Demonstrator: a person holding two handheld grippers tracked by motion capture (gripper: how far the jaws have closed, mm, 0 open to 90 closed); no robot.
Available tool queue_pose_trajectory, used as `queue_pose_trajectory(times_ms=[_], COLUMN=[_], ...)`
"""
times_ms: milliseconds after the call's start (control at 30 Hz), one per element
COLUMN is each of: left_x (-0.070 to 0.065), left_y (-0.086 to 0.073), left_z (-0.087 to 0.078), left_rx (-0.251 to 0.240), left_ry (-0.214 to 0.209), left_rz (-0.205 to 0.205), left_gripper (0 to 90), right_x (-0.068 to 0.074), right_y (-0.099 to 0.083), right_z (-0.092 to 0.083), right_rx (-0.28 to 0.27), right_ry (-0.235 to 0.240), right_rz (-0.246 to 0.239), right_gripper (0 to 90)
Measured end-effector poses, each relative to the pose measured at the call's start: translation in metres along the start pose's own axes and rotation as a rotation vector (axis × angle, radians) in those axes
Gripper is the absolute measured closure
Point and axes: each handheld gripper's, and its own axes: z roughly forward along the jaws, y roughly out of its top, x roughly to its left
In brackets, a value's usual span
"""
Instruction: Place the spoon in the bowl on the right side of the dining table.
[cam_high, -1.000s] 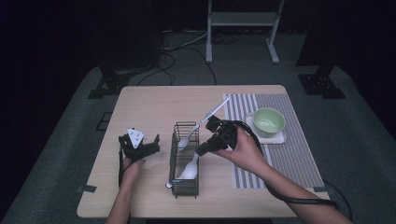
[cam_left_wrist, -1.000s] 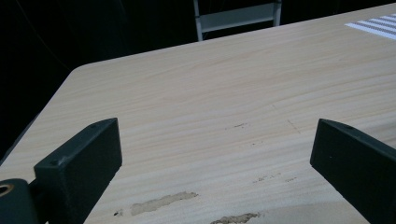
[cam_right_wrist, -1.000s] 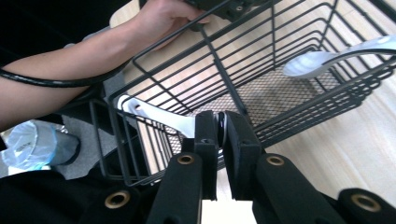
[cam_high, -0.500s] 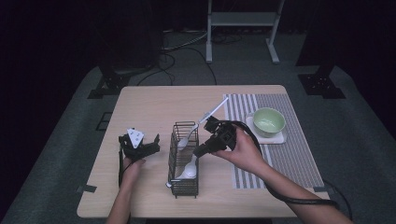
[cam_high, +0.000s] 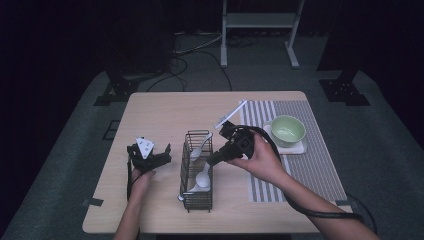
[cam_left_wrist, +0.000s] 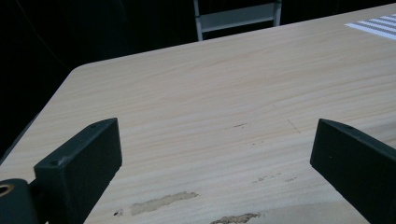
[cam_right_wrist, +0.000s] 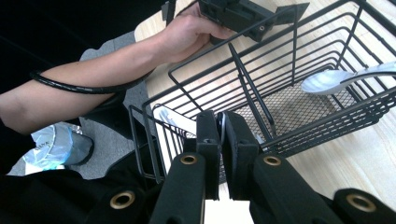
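Two spoons in basket; left gripper spread empty, right gripper apparently pinching one.

**Hidden / cut off**

Right tongs: jaws pressed on a thin white edge, prob. a spoon handle; can't tell for sure, rest hidden behind jaws. Left tongs: both jaws cut by frame edges. Spoon in wire basket: handle cut at right edge.
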Motion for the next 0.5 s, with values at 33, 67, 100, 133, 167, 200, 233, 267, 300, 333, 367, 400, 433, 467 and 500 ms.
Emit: queue_pose_trajectory(times_ms=[33,67,100,133,167,200,233,267,300,333,367,400,433,467,500], left_x=[0.0,0.0,0.0,0.0,0.0,0.0,0.0,0.0,0.0,0.0,0.0,0.0,0.0,0.0,0.0], left_y=[0.0,0.0,0.0,0.0,0.0,0.0,0.0,0.0,0.0,0.0,0.0,0.0,0.0,0.0,0.0], left_z=[0.0,0.0,0.0,0.0,0.0,0.0,0.0,0.0,0.0,0.0,0.0,0.0,0.0,0.0,0.0], left_rx=[0.0,-0.002,-0.002,-0.003,-0.003,-0.003,-0.002,-0.001,-0.002,-0.002,-0.002,-0.002,-0.001,-0.001,-0.002], left_ry=[0.0,0.0,0.0,0.0,0.0,0.0,0.0,0.0,0.0,0.0,0.0,0.0,0.0,0.0,-0.002], left_rz=[0.0,-0.001,-0.001,-0.002,-0.002,-0.002,-0.001,-0.002,-0.003,-0.003,-0.003,-0.002,-0.002,-0.002,-0.004], left_gripper=[1.1,1.1,1.1,1.1,1.1,1.1,1.1,1.1,1.1,1.1,1.1,1.1,1.2,1.1,1.1], right_x=[0.0,0.001,0.001,0.002,0.002,0.003,0.004,0.004,0.005,0.005,0.006,0.007,0.007,0.008,0.008], right_y=[0.0,0.001,0.002,0.002,0.003,0.003,0.004,0.004,0.005,0.006,0.006,0.007,0.007,0.008,0.009], right_z=[-0.001,-0.002,-0.003,-0.005,-0.006,-0.007,-0.008,-0.009,-0.01,-0.011,-0.012,-0.014,-0.015,-0.017,-0.018], right_rx=[-0.006,-0.009,-0.01,-0.014,-0.018,-0.021,-0.023,-0.026,-0.03,-0.036,-0.038,-0.042,-0.046,-0.053,-0.055], right_ry=[0.001,0.001,0.001,0.004,0.006,0.006,0.008,0.007,0.009,0.012,0.011,0.013,0.015,0.019,0.019], right_rz=[-0.004,-0.007,-0.006,-0.01,-0.011,-0.013,-0.013,-0.016,-0.019,-0.019,-0.019,-0.019,-0.02,-0.024,-0.026], right_gripper=[85.5,85.5,85.4,85.4,85.4,85.4,85.5,85.5,85.5,85.5,85.5,85.5,85.5,85.5,85.5])
